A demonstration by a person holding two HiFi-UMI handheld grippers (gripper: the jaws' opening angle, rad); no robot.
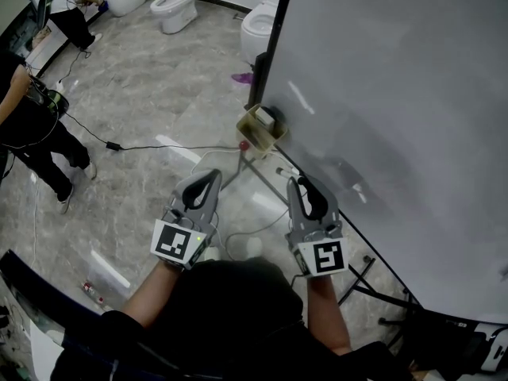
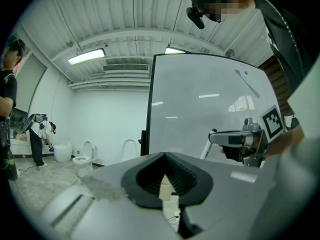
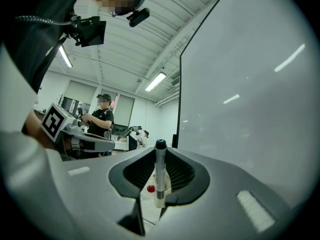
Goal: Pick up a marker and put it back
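My right gripper (image 1: 301, 183) is shut on a white marker (image 1: 286, 172) with a dark cap, close to the lower left edge of the whiteboard (image 1: 397, 94). In the right gripper view the marker (image 3: 159, 176) stands upright between the jaws of the right gripper (image 3: 160, 154). A beige tray (image 1: 262, 128) holding a dark block hangs at the board's corner, just beyond the marker's tip. My left gripper (image 1: 207, 178) hovers to the left, jaws together and empty; in its own view the left gripper (image 2: 165, 156) faces the board, with the right gripper (image 2: 235, 139) and the marker (image 2: 206, 146) off to the right.
The board's metal stand legs (image 1: 248, 165) run under the grippers. A black cable (image 1: 143, 146) lies across the marble floor. Toilets (image 1: 175, 6) stand at the far wall. A person (image 1: 36, 125) stands at the left. A small red ball (image 3: 150, 188) shows beside the tray.
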